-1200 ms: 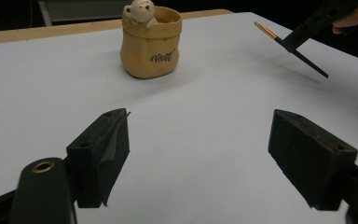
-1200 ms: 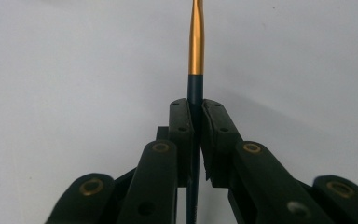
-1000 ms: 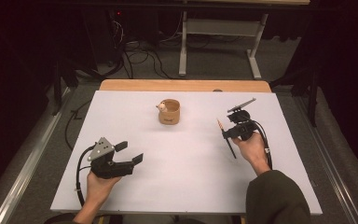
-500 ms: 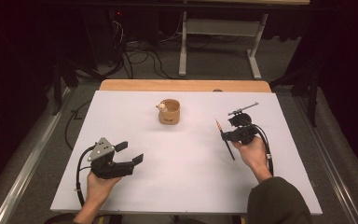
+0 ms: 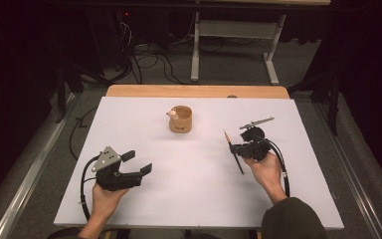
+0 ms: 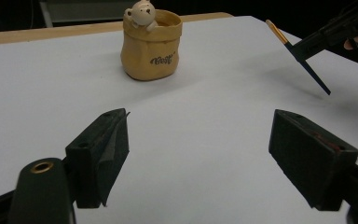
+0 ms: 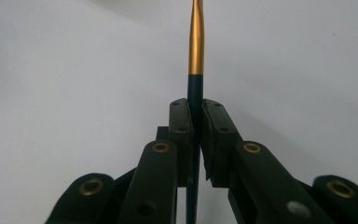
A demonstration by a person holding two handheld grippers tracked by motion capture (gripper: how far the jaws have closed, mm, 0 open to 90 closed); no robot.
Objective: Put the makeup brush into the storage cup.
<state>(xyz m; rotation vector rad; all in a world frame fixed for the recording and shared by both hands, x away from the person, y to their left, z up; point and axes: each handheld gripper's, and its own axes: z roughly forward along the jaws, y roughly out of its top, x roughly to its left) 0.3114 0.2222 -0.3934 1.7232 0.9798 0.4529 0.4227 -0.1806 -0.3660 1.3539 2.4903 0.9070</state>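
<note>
Overhead, the right gripper (image 5: 235, 149) clamps a pen (image 5: 233, 152) right of the cup (image 5: 180, 119); the left gripper (image 5: 138, 162) sits near-left, jaws apart. Left gripper view: cup far, pen far right. Right gripper view: pen pinched.

Black grippers — left gripper (image 5: 139, 163) grey-plated, right gripper (image 5: 235, 148) cabled — brass rivets, dark sleeve (image 5: 291, 219).

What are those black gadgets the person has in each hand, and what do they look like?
Both are black handheld tools. The left gripper has two blocky black jaws, a grey three-cornered plate on top and a black cable looping behind. The right gripper shows brass-coloured rivets along its jaw arms and trails a black cable. A dark sleeve covers the right forearm.
</note>
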